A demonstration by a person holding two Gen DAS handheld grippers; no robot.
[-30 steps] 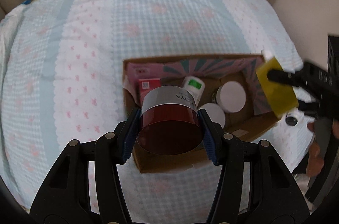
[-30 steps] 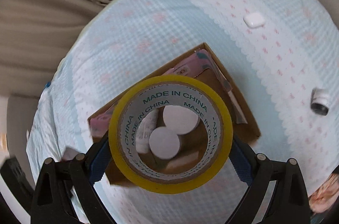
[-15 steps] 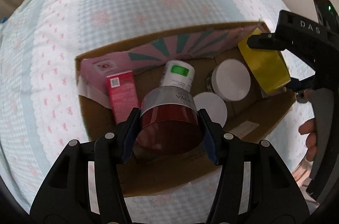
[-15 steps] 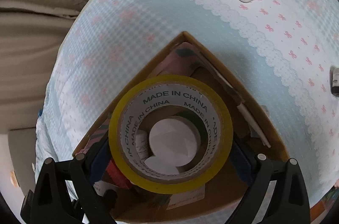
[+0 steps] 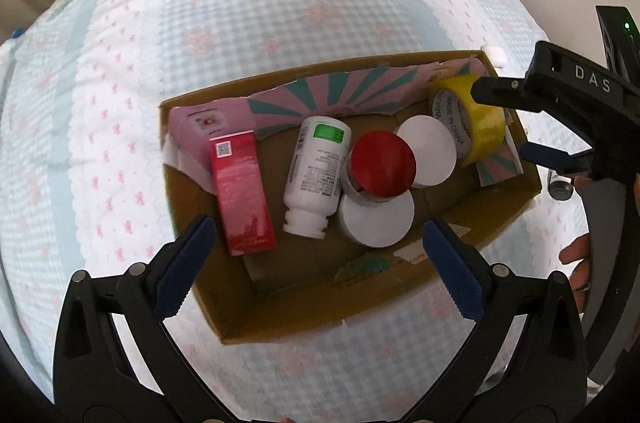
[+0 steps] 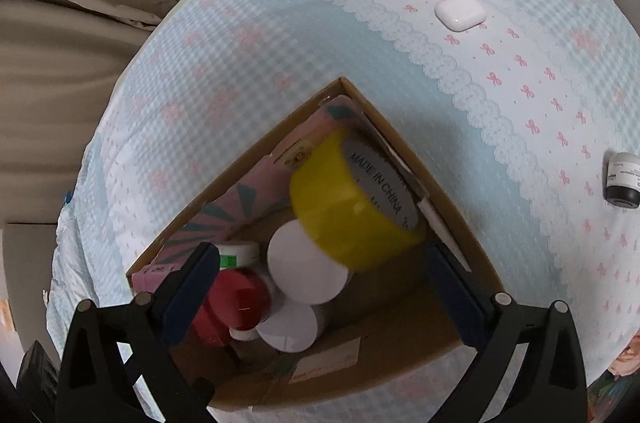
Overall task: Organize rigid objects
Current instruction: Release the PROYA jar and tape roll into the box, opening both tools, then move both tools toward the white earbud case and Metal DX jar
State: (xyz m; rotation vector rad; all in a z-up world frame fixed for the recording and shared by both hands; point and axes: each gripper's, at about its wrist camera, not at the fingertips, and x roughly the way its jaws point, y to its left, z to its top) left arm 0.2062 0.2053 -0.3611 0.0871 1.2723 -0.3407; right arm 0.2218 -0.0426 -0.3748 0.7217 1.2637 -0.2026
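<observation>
A cardboard box (image 5: 400,307) lies on the bed. Inside are a red carton (image 5: 242,191), a white bottle (image 5: 316,175), a red-lidded jar (image 5: 382,165) resting on two white-lidded jars (image 5: 378,223), and a yellow tape roll (image 5: 464,119) leaning in the far right corner. My left gripper (image 5: 316,263) is open and empty above the box's near side. My right gripper (image 6: 320,287) is open and empty over the box; the tape roll (image 6: 352,207) lies just ahead of it, blurred, beside the red jar (image 6: 238,297).
On the bedspread outside the box lie a white earbud case (image 6: 460,11) and a small dark bottle (image 6: 622,181). Beige curtains (image 6: 60,23) hang behind the bed. The right gripper's body (image 5: 576,95) reaches over the box's right end.
Both grippers have opened. The red-lidded jar left the left gripper and now rests in the box. The tape roll left the right gripper and sits in the box's corner.
</observation>
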